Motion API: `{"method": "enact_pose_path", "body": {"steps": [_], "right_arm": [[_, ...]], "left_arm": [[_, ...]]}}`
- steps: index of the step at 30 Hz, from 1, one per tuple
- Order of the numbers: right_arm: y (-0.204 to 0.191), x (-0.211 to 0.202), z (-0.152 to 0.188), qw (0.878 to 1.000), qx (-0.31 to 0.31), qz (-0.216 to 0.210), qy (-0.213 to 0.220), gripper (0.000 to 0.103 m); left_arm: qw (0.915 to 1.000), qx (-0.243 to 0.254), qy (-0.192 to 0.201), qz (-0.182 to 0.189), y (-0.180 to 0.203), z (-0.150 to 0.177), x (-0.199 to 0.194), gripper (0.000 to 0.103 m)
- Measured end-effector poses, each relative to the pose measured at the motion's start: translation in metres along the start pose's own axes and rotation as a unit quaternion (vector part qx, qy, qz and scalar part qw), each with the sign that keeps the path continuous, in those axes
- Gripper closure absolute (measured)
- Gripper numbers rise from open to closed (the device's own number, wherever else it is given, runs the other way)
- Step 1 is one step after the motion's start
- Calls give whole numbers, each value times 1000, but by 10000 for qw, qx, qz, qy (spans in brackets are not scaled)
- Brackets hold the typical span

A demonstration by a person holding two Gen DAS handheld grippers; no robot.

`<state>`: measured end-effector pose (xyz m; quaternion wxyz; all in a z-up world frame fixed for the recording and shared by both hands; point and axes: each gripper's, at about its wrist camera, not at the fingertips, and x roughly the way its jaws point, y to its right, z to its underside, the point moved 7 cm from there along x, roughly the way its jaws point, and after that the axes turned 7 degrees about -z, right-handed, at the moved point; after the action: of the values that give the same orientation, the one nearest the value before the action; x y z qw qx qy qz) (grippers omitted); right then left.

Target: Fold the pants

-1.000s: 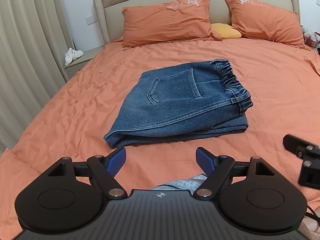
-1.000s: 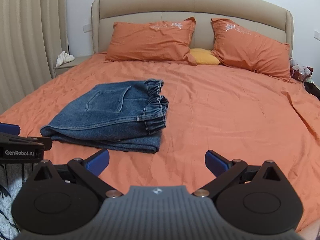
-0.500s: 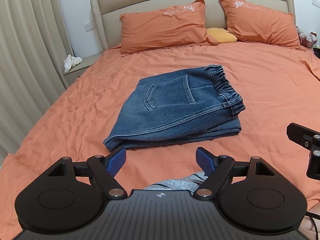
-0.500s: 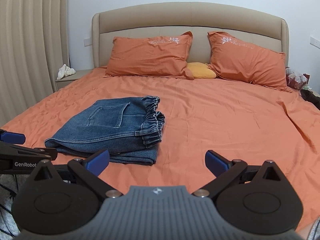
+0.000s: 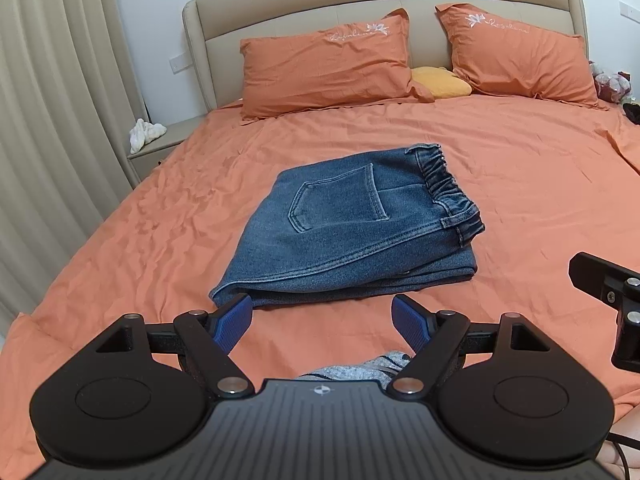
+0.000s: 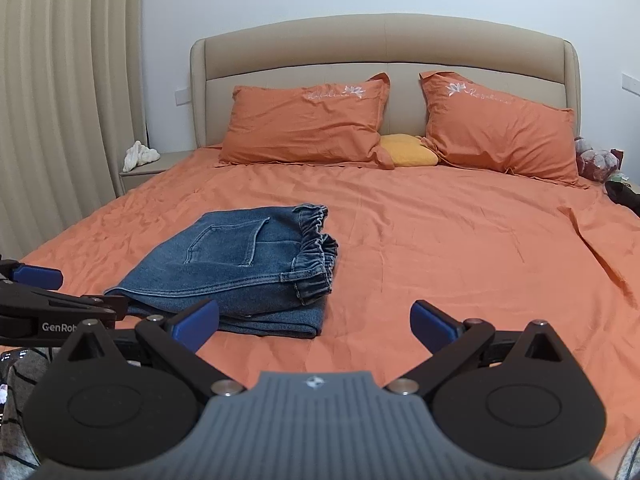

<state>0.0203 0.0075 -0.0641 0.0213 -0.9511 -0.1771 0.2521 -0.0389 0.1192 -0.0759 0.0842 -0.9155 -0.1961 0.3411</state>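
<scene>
Looking along the left gripper (image 5: 322,318), its blue-padded fingers (image 5: 234,322) stand spread wide with nothing between them, hovering over the orange bed (image 5: 540,184) just short of the pants (image 5: 344,232). These blue denim pants lie folded into a compact stack on the sheet, back pocket up, elastic waistband bunched along the stack's right edge, and the folded lower layers showing at its near edge. Beyond the pants, two orange pillows (image 5: 324,64) lean on the beige headboard (image 5: 304,4) with a small yellow cushion (image 5: 440,82) tucked between them. Left of the pants, off the bed's edge, a nightstand (image 5: 160,150) carries a white crumpled object (image 5: 146,132), with a pleated curtain (image 5: 52,120) beside it. Right of the pants, part of the right gripper's black frame enters at the picture's edge. A patch of grey striped fabric (image 5: 360,368) shows nearer than the pants, just behind the left gripper's body

From the right wrist view, the right gripper (image 6: 314,324) likewise has its fingers (image 6: 432,326) held wide apart and empty, above bare sheet (image 6: 460,248) near the pants (image 6: 240,264). The folded stack sits left of this gripper's centre line, its waistband facing right and its near corner just beyond the left finger pad. Left of the pants' near edge, the left gripper (image 6: 36,276) reaches in from the side, one blue pad visible. Pillows (image 6: 308,124), headboard (image 6: 384,44) and nightstand (image 6: 148,166) stand beyond the pants
</scene>
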Motion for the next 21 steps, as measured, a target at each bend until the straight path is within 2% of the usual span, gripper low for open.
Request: {"method": "enact_pose_path", "body": {"steps": [21], "right_arm": [[4,-8,1,10000,81,39,29,5]], "left_arm": [[9999,36,143,-36,4,-5,-12,10]]}}
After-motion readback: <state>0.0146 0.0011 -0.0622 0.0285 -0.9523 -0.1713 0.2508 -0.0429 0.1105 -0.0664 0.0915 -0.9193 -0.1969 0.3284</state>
